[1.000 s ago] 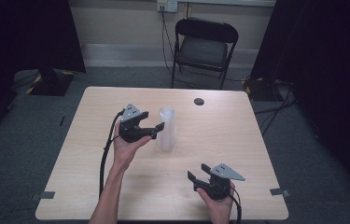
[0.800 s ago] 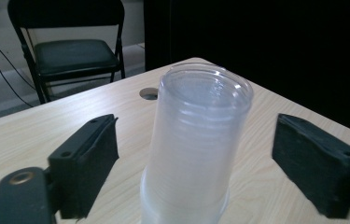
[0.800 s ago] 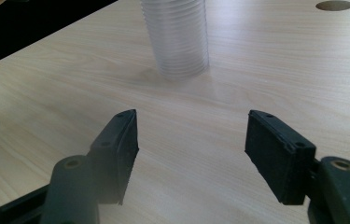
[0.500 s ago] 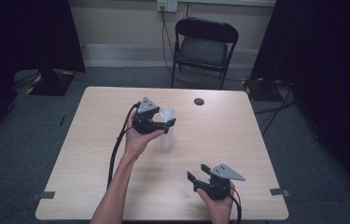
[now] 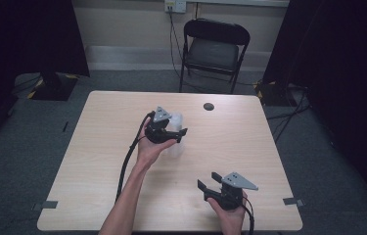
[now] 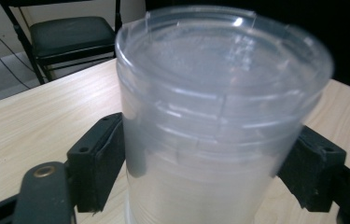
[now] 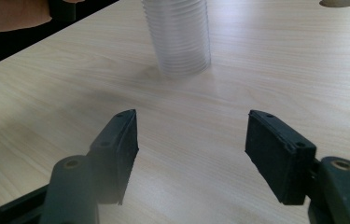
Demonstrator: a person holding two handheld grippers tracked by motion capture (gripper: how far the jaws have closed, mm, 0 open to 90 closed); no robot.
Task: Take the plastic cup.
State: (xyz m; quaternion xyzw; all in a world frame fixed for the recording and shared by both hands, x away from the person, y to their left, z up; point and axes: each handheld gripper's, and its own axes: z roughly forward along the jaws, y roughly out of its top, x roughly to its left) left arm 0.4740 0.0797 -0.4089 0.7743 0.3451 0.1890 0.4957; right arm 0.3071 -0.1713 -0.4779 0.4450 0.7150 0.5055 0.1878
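In the left gripper view we cannot tell whether the pads (image 6: pixel 101 165) touch the stack of clear cups (image 6: pixel 214 116); its base is cut off. In the right gripper view its top is cropped, outline blurred.

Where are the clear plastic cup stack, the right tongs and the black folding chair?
Clear ribbed plastic cup stack (image 6: pixel 219 121), left gripper view, upper side wall.
Right tongs (image 7: pixel 191 154), right gripper view, gap between open jaws.
Black folding chair (image 5: pixel 214 51), high view, seat.

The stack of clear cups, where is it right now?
In the high view the stack of clear cups stands near the table's centre, between the left gripper's jaws; the open right gripper waits nearer the front edge.
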